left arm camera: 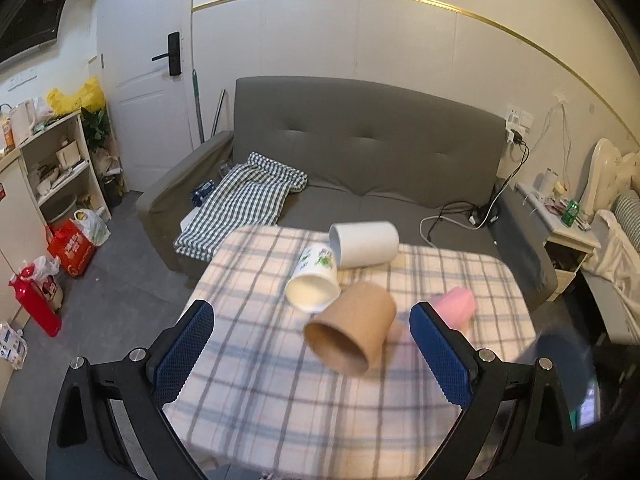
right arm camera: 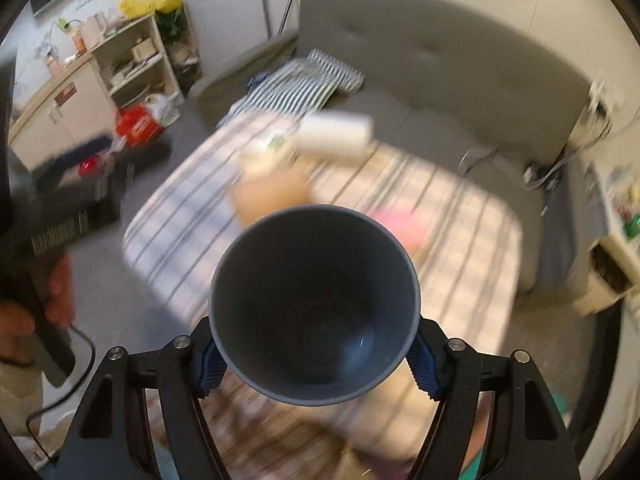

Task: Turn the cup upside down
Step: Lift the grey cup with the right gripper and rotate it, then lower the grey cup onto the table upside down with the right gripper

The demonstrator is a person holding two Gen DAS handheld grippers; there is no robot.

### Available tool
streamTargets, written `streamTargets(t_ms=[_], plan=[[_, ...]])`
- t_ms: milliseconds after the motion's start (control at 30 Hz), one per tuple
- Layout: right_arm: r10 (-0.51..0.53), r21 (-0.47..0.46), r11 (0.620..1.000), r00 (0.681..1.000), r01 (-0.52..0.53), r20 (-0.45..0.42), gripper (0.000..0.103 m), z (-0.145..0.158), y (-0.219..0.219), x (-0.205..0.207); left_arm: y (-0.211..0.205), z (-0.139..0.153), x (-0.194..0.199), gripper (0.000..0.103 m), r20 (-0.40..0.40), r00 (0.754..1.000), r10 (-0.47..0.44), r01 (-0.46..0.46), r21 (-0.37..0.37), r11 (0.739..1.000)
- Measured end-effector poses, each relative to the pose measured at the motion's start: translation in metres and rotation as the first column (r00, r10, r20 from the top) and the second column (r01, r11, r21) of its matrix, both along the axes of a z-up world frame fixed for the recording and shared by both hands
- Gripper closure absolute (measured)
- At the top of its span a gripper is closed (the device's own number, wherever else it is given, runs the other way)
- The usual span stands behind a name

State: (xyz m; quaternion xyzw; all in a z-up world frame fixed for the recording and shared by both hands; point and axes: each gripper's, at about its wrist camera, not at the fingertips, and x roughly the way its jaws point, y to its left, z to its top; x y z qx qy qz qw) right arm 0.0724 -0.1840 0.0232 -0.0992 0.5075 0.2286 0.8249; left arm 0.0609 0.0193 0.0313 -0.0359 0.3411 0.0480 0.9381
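While right tongs point(right arm camera: 314, 356) clamp one blue cup point(right arm camera: 314, 304), four cups tipped

Wide-open left tongs point(left arm camera: 312, 354) above 4 toppled cups: brown cup point(left arm camera: 352, 332), white cup point(left arm camera: 364, 243), printed cup point(left arm camera: 314, 282), pink cup point(left arm camera: 458, 305).

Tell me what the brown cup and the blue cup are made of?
The brown cup looks like kraft paper: dull, flat tan with no shine. The blue cup in the right gripper seems plastic: smooth, with a small glint inside, though glazed ceramic is possible.
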Motion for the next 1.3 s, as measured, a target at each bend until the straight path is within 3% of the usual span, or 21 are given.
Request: streamTargets(t_ms=[100,267,500,733,933,1000,1100,1300], plan=[[-0.026,0.041,0.999,0.994,0.030,-0.106,0.030,-0.044,0.009,-0.019,0.006,-0.015,-0.009,0.002,-0.035,0.999,0.014,-0.014,0.022,1.000],[-0.085,0.080,0.992,0.977,0.102,-0.194,0.030,-0.093,0.011,-0.014,0.017,-0.037,-0.015,0.002,-0.085,0.996,0.038,-0.036,0.027,0.999],[-0.121,0.153,0.976,0.968,0.156,-0.218,0.030,-0.106,0.003,0.022,0.013,-0.062,0.002,0.002,-0.131,0.990,0.043,-0.038,0.039,0.999],[-0.153,0.117,0.976,0.958,0.186,-0.242,0.030,-0.132,0.008,0.048,0.006,-0.080,0.012,0.002,-0.152,0.988,0.028,-0.021,0.043,0.999],[-0.156,0.145,0.973,0.972,0.182,-0.177,0.030,-0.129,0.004,0.044,0.001,-0.085,0.011,0.002,-0.168,0.985,0.035,-0.029,0.039,0.999],[-0.169,0.154,0.970,0.977,0.188,-0.131,0.022,-0.120,-0.001,0.037,-0.003,-0.081,0.007,0.002,-0.156,0.987,0.028,-0.022,0.041,0.999],[-0.186,0.183,0.964,0.981,0.194,-0.058,0.018,-0.102,-0.012,0.023,-0.014,-0.069,-0.003,0.002,-0.133,0.991,0.015,-0.009,0.049,0.999],[-0.272,0.199,0.947,0.960,0.253,0.074,0.015,-0.068,-0.050,-0.010,-0.043,-0.047,-0.024,0.002,-0.079,0.997,-0.019,0.023,0.056,0.998]])
